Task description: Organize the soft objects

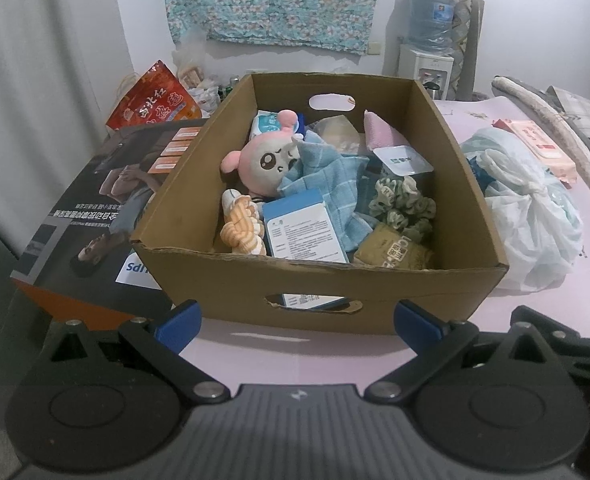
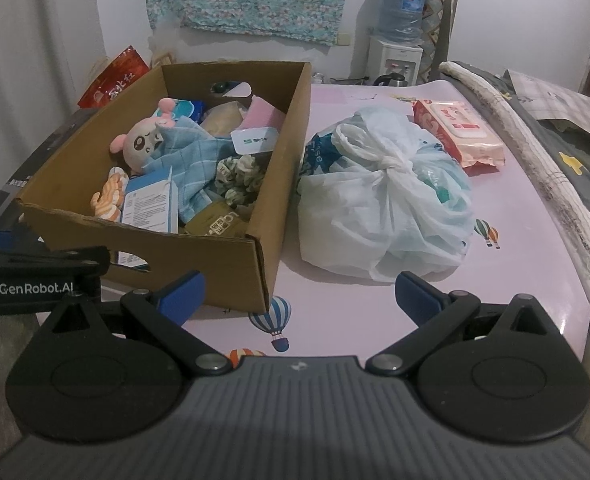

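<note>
Both tongs hang wide apart and empty over the pink balloon-print bench [image 2: 515,248], facing an open brown cardboard box [image 1: 327,288] of soft things.

The left tongs [image 1: 297,322] sit just before the box's near wall; the right tongs [image 2: 299,294] sit by its near right corner. Inside the box lie a pink-and-cream plush toy [image 1: 265,162], a light blue checked cloth [image 1: 327,172], an orange-striped knitted piece [image 1: 243,226] and a green ruffled scrunchie [image 1: 401,202]. A knotted white plastic bag [image 2: 379,200] rests on the bench just beside the box's right wall, with a pink wet-wipes pack [image 2: 457,130] behind it.
</note>
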Demonstrator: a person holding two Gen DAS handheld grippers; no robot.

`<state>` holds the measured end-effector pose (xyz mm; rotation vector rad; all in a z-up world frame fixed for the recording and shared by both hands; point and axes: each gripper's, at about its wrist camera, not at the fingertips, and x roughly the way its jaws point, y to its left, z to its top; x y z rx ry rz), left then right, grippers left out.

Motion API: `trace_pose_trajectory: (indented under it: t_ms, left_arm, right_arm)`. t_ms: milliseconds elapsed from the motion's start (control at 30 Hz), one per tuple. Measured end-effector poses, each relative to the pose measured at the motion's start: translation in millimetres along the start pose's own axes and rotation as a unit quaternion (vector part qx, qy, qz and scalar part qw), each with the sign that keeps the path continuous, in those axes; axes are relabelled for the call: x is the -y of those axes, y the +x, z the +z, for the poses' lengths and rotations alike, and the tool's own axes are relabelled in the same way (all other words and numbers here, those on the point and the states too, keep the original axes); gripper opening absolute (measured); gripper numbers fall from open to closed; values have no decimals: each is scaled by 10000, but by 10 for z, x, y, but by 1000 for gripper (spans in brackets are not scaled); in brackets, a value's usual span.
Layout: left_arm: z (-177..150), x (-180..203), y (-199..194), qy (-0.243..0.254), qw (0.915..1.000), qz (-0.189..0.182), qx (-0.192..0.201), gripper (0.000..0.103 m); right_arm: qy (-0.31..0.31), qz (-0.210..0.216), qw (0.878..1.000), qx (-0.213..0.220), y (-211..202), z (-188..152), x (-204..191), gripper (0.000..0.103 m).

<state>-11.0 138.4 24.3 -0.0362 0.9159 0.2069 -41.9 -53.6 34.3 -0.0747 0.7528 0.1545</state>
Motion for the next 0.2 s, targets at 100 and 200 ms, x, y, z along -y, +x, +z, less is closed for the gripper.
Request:
trace_pose_trajectory:
  t_ms: [100,200]
  left_arm:
    - [1,0,1,-1,10000,-2,-1,103]
    - [1,-1,1,-1,10000,1,-4,103]
  right_arm:
    - [1,10,10000,-17,6,4,-4,102]
    - [-3,10,10000,-18,4,4,-6,102]
